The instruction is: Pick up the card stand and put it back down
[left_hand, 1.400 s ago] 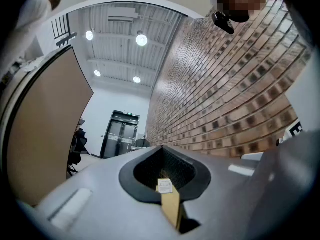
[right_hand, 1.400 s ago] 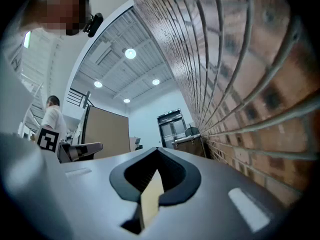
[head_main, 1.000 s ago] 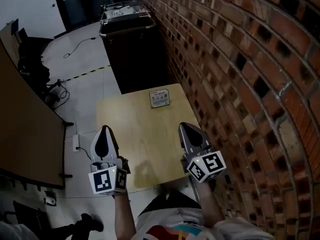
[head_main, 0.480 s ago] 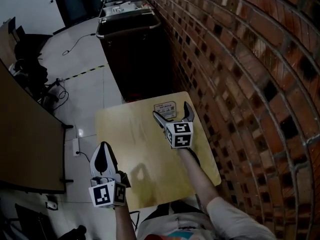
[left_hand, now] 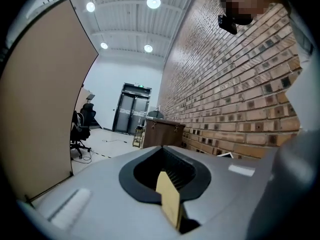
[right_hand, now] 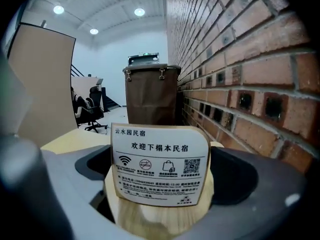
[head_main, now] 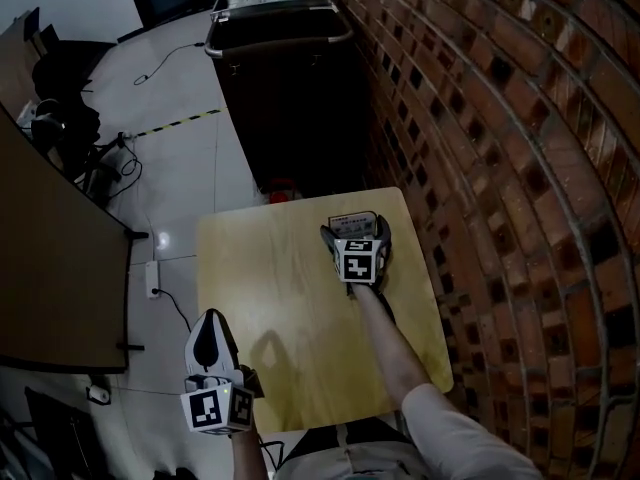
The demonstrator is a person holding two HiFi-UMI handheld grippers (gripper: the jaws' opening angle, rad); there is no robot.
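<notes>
Jaws that were shut a second before stood wide open on my right gripper (head_main: 357, 234). I had moved it from near my body to the far side of the bench (head_main: 270, 288). The stand (right_hand: 159, 164) sat upright on the bench, right between the jaws. There were gaps on both sides, so I was not holding it yet. My left gripper (head_main: 210, 322) stayed shut by the near edge. I think squeezing and lifting had to come next.
</notes>
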